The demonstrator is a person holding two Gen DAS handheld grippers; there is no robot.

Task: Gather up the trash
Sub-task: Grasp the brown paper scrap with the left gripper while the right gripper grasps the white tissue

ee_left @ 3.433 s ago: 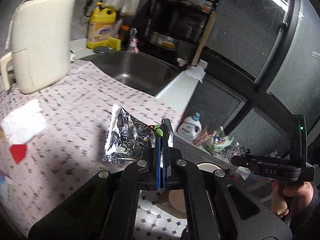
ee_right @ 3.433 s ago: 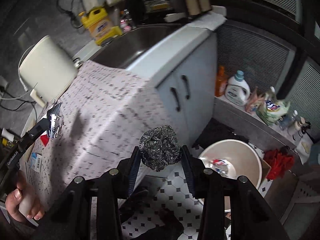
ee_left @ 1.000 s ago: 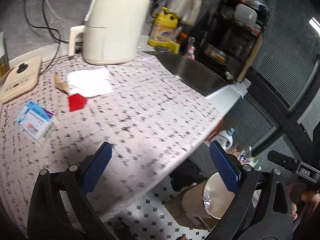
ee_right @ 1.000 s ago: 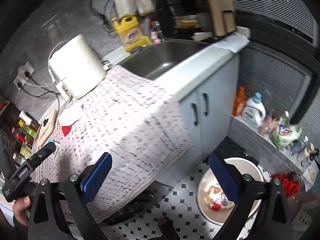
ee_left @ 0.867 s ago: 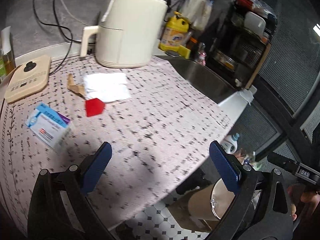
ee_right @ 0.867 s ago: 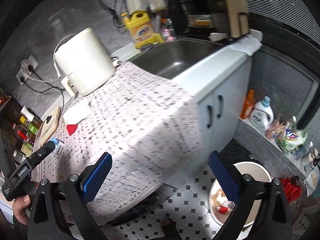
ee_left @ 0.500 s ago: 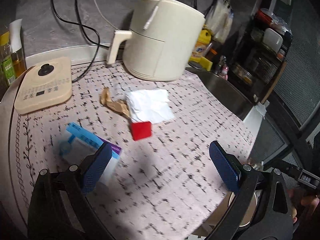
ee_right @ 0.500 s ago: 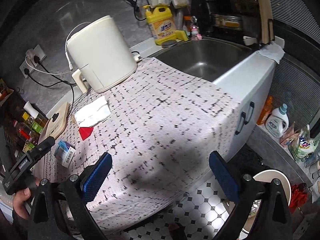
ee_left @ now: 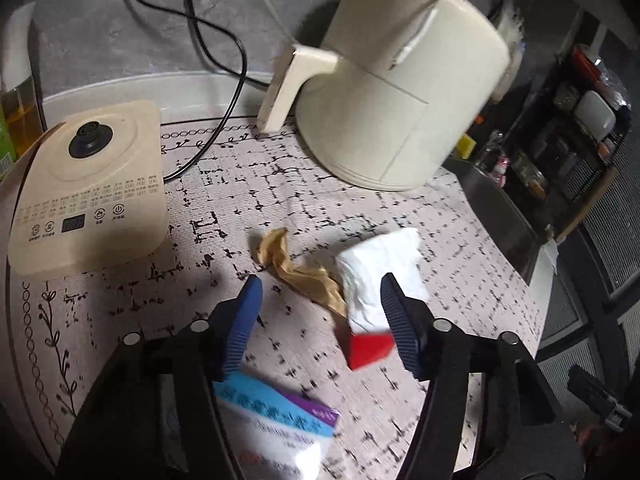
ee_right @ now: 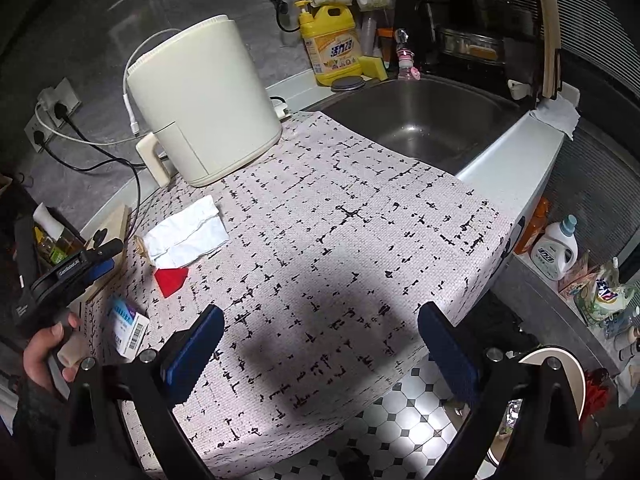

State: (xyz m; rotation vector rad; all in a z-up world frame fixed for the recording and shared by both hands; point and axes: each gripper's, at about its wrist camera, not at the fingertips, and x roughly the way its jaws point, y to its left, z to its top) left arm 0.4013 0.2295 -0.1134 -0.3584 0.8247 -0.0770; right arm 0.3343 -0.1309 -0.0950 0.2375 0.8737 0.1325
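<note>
On the worktop (ee_right: 360,240) lie four loose pieces: one white tissue (ee_left: 384,276), one crumpled brown wrapper (ee_left: 304,276), one red scrap (ee_left: 370,350) and one small blue-and-white box (ee_left: 276,420). Two appliances stand there: one cream air fryer (ee_left: 400,92) and one flat cream control base (ee_left: 88,192). By the one sink (ee_right: 424,120) stands one yellow detergent bottle (ee_right: 332,46).

Left gripper (ee_left: 320,304): angled downward, jaws just been closing, partly apart, pads gripping nothing.
Right gripper (ee_right: 320,344): jaws wide, empty.
</note>
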